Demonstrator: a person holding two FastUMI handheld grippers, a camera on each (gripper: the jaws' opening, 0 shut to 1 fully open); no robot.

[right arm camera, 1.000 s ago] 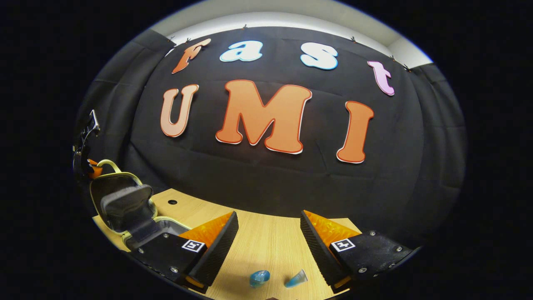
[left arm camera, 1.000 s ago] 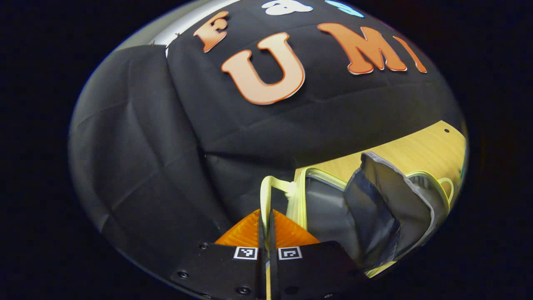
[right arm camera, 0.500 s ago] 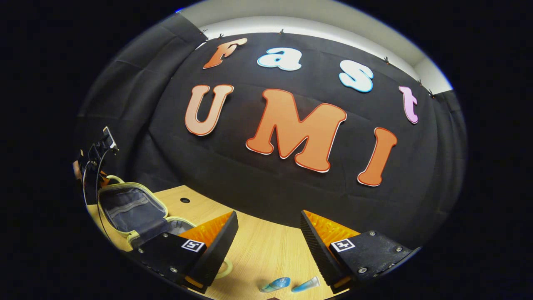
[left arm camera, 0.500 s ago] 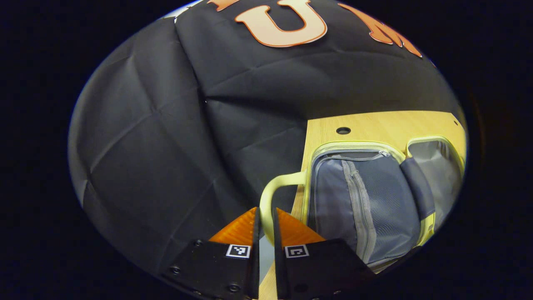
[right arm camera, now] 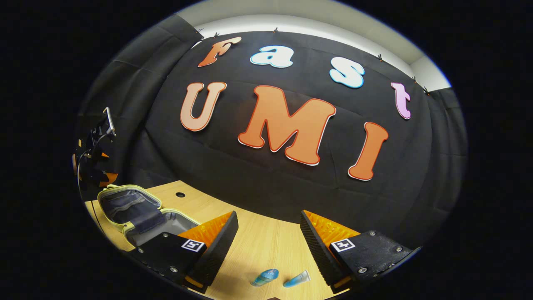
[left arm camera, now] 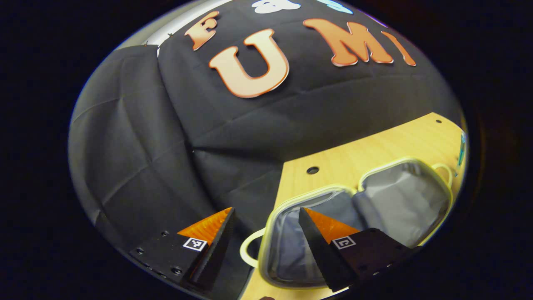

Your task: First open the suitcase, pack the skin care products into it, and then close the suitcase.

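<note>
On the wooden bench (right arm camera: 266,241) the suitcase (left arm camera: 354,216) is lying open at far left while the right tongs (right arm camera: 269,241), spread and empty, are needing to drop squarely over the near blue bottle (right arm camera: 264,277), the left tongs (left arm camera: 264,246) hanging spread.

My left gripper (left arm camera: 263,250), at the bottom of the left gripper view, has two wedge-shaped fingers with ribbed faces and saw-toothed inner edges. Each sits on a flat black plate carrying a small square black-and-white marker and round screw heads near the edges. My right gripper (right arm camera: 269,246), at the bottom of the right gripper view, is built the same way: tapered ribbed fingers, toothed inner edges, black plates, one square marker each, and screws at the plate corners. At the left edge of that view the left gripper shows as a dark frame with thin cables.
</note>
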